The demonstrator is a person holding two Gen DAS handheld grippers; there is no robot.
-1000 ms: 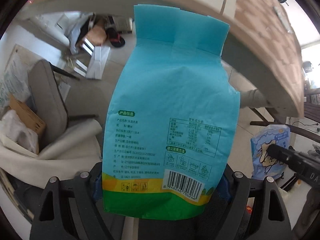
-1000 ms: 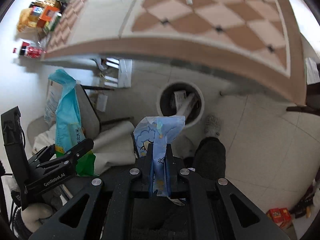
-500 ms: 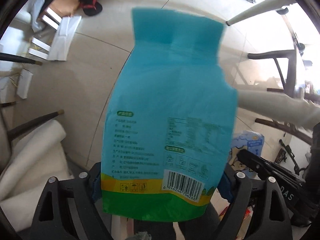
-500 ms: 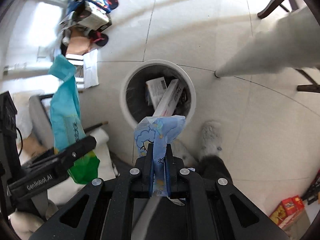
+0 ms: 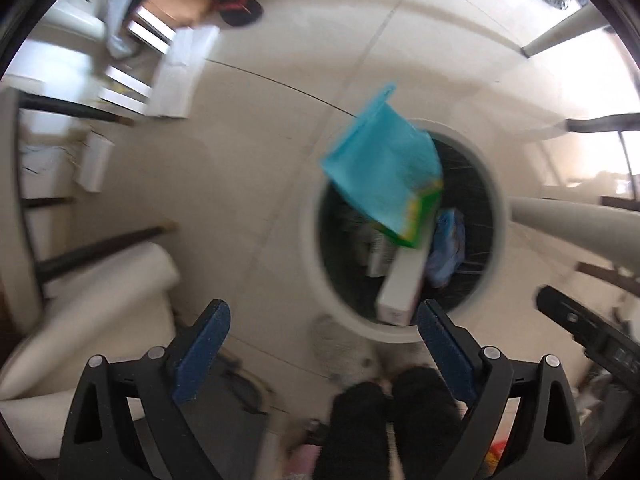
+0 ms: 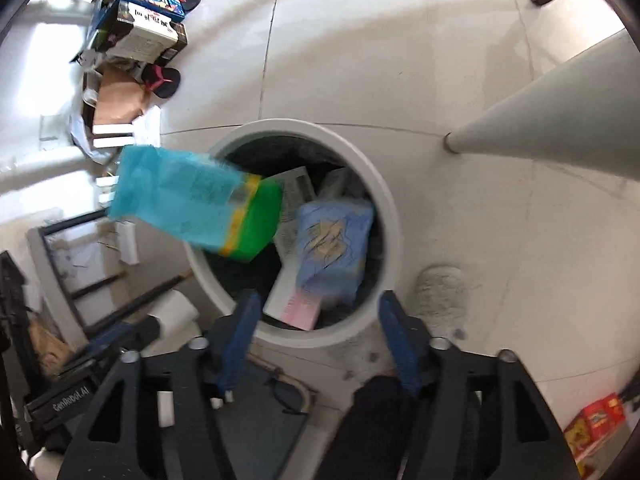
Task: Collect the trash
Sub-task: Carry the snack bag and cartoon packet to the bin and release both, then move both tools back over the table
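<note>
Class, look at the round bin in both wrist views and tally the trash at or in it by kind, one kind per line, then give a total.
Teal and green bag, caught above the bin rim: 1
Pale blue bag, lying inside: 1
Long white box, leaning inside: 1
Printed paper or carton pieces, partly hidden: at least 1
Total: at least 4 pieces

"GenRobot.AI" – white lettering on left hand-held gripper (image 6: 120, 344) body; other print blurred.
</note>
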